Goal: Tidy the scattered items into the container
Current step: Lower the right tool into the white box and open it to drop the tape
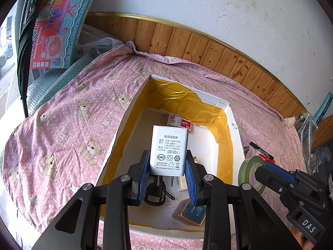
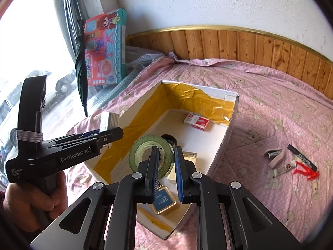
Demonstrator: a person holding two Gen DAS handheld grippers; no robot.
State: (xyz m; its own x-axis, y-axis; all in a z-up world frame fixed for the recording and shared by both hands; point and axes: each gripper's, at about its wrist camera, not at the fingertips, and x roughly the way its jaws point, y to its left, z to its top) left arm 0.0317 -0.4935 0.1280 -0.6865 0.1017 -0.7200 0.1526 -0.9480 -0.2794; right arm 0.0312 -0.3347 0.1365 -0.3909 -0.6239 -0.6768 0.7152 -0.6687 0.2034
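Observation:
My left gripper [image 1: 167, 156] is shut on a white power adapter [image 1: 169, 145] and holds it above the white box lined with yellow tape [image 1: 235, 137]. Over the box's near end [image 2: 225, 143], my right gripper [image 2: 166, 149] is shut on the rim of a green tape roll [image 2: 137, 152], one finger through its hole. Inside the box lie a red-and-white staple box [image 2: 196, 121], a blue and gold tin [image 2: 164, 202] and a black round item [image 1: 155, 193]. Scattered on the pink bedspread to the right are a pink stapler [image 2: 274, 156], a black marker [image 2: 302, 156] and a red plastic piece [image 2: 306, 171].
A colourful toy carton [image 2: 106, 48] and a folded dark umbrella [image 2: 80, 62] lean by the window at the left. Wood panelling [image 2: 229, 43] runs behind the bed. A person's hand [image 2: 31, 200] grips the left tool. Bubble wrap [image 1: 52, 83] lies beside the bed.

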